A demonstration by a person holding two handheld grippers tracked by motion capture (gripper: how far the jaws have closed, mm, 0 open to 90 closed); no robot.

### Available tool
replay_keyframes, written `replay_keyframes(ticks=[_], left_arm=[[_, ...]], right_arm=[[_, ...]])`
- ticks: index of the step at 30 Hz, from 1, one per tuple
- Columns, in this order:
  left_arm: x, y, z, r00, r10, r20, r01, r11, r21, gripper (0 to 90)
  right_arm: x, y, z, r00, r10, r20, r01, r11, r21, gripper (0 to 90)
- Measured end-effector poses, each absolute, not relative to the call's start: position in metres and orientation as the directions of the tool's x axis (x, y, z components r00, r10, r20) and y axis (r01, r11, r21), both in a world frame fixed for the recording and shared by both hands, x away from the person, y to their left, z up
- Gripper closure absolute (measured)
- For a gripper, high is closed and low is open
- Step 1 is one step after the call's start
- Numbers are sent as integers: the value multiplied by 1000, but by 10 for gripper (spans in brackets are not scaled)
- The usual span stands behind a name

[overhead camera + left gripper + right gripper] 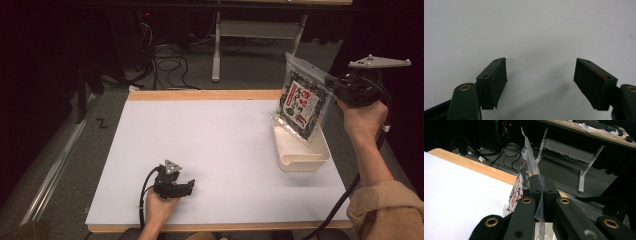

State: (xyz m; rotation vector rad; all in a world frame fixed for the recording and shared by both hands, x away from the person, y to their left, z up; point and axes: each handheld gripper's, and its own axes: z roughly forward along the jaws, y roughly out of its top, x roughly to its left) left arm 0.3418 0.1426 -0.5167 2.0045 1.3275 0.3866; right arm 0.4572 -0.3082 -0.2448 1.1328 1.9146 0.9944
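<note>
Near the front edge, left of centre, the left tongs point(187, 187) rest on the white worktop point(210, 145) with jaws spread wide and empty. Far right, the right tongs point(334, 85) are clamped on the edge of a clear bag point(302, 102), holding it upright with its bottom in a cream tray point(300, 157).
</note>
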Motion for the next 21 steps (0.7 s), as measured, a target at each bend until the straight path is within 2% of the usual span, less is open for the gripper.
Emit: replay_keyframes(ticks=[14,21], left_arm=[[342,141,-517,439,890,-125,690,-244,682,273],[341,141,-517,437,891,-126,687,-240,686,273]], right_arm=[[456,-317,-243,-353,917,-184,385,322,865,900],[462,-307,-254,-357,905,-233,413,376,829,900]])
